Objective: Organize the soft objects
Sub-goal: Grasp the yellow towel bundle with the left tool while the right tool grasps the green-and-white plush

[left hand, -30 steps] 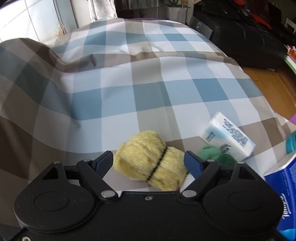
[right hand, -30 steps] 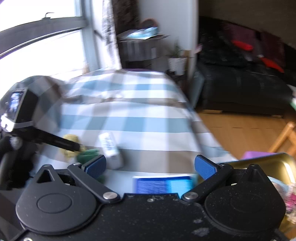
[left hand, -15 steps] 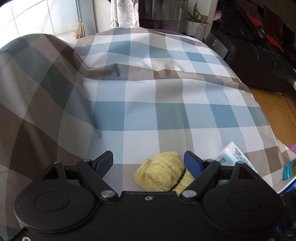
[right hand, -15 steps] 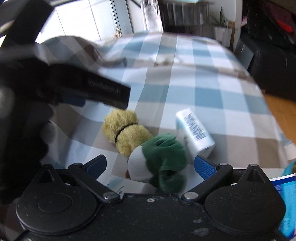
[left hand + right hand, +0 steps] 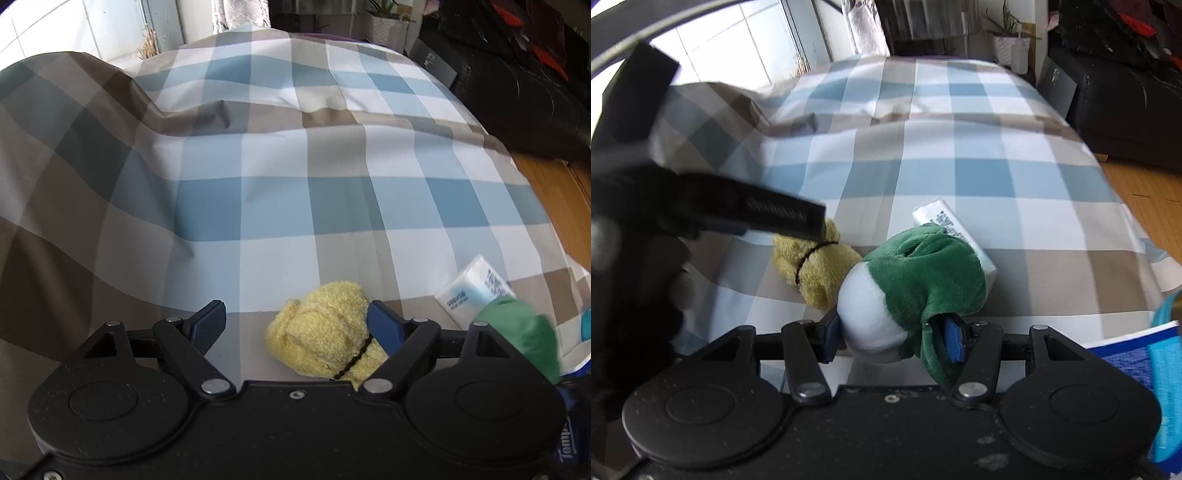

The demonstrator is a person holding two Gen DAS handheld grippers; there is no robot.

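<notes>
A yellow plush toy [image 5: 325,328] with a black band lies on the checked bedspread [image 5: 295,177]. My left gripper [image 5: 295,321] is open, with the toy between its fingers, against the right one. It also shows in the right wrist view [image 5: 812,262]. My right gripper [image 5: 894,338] is shut on a green and white plush toy [image 5: 916,280], which also shows in the left wrist view [image 5: 524,336]. A white tissue pack [image 5: 945,221] lies behind the green toy, and it shows in the left wrist view [image 5: 472,288].
A blue tissue box [image 5: 1126,365] sits at the bed's right edge. A black sofa [image 5: 517,81] stands at the far right on a wooden floor [image 5: 1145,199]. The left gripper's body [image 5: 665,206] fills the left of the right wrist view.
My right gripper moved onto the green plush toy and closed on it. My left gripper shifted left, so the yellow toy now sits against its right finger.
</notes>
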